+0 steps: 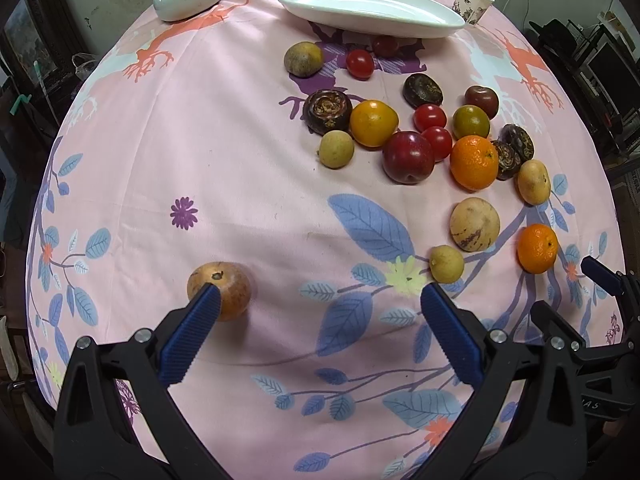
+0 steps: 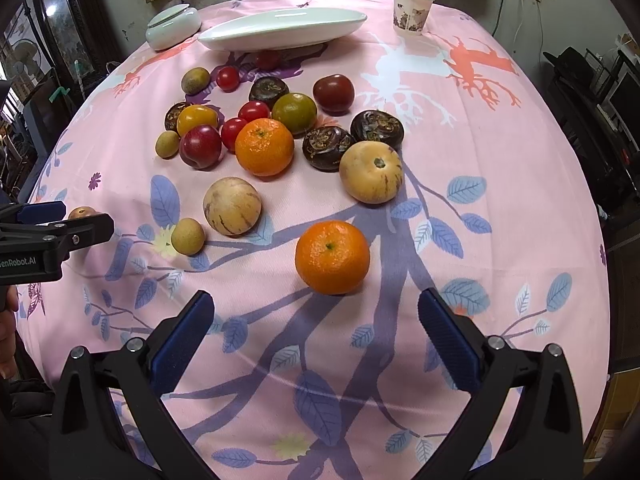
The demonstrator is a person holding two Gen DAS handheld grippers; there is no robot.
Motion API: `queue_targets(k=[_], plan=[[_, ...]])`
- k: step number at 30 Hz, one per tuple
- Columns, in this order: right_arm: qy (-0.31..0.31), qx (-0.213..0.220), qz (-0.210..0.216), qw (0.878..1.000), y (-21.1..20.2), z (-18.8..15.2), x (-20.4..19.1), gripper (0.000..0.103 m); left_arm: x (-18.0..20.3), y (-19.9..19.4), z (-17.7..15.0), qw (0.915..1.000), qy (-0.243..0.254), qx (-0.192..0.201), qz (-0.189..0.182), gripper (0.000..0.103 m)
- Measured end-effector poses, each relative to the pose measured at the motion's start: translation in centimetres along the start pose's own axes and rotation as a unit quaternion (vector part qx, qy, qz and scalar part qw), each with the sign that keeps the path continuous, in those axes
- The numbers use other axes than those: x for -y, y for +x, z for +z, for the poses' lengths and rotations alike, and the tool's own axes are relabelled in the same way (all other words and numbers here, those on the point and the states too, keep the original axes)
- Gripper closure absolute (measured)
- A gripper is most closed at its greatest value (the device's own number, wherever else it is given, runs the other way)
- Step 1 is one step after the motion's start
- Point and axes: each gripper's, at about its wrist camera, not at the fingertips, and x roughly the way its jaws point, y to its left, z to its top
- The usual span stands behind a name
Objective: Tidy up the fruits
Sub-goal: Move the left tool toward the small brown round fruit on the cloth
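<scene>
We had both claws spread wide and empty, the right claw (image 2: 314,312) just short of the near orange (image 2: 332,257) on the worktop (image 2: 500,152), so we figured centring first, then squeezing gently, was best.

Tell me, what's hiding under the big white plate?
A red cherry tomato peeks out from under the near edge of the white plate, in its shadow. Its back part is covered, and anything further under the plate can't be seen.
</scene>
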Motion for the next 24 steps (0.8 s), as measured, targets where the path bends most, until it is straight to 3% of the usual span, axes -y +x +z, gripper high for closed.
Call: queue_targets(k=[24], plan=[[0.002, -0.006, 0.000, 1.000, 0.29, -0.09, 0.05, 0.001, 0.00, 0.24, -0.16, 1.0000, 0.000, -0.002, 0.000, 0.002]])
